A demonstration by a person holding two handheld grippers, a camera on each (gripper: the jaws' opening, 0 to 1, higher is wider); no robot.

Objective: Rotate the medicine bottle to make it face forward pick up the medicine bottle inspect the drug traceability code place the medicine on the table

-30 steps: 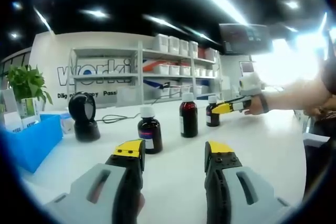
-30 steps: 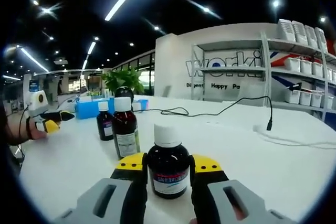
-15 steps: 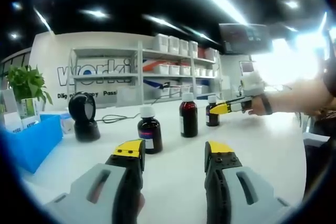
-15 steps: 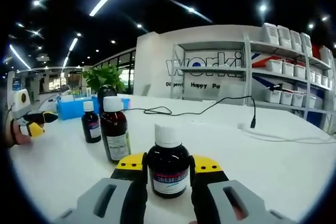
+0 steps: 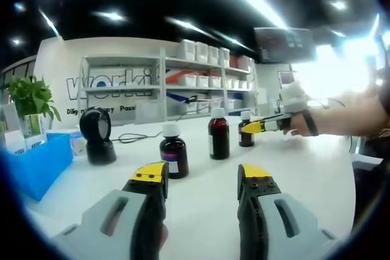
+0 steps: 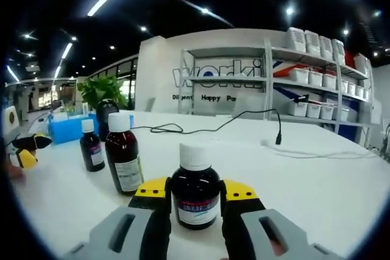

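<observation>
Three dark brown medicine bottles with white caps stand in a row on the white table: a near bottle, a taller middle bottle and a far bottle. My right gripper reaches in from the right and is shut on the far bottle. In the right gripper view that bottle sits between the yellow-tipped jaws of the right gripper, its blue and red label facing the camera. The middle bottle and near bottle stand to its left. My left gripper is open, short of the near bottle.
A black round device, a blue bin and a potted plant are at the left of the table. A black cable runs across the far side. Shelves with white boxes line the back wall.
The right gripper's view has swung, so the background slid left, while the bottle stays between its jaws. The left gripper has not moved.
</observation>
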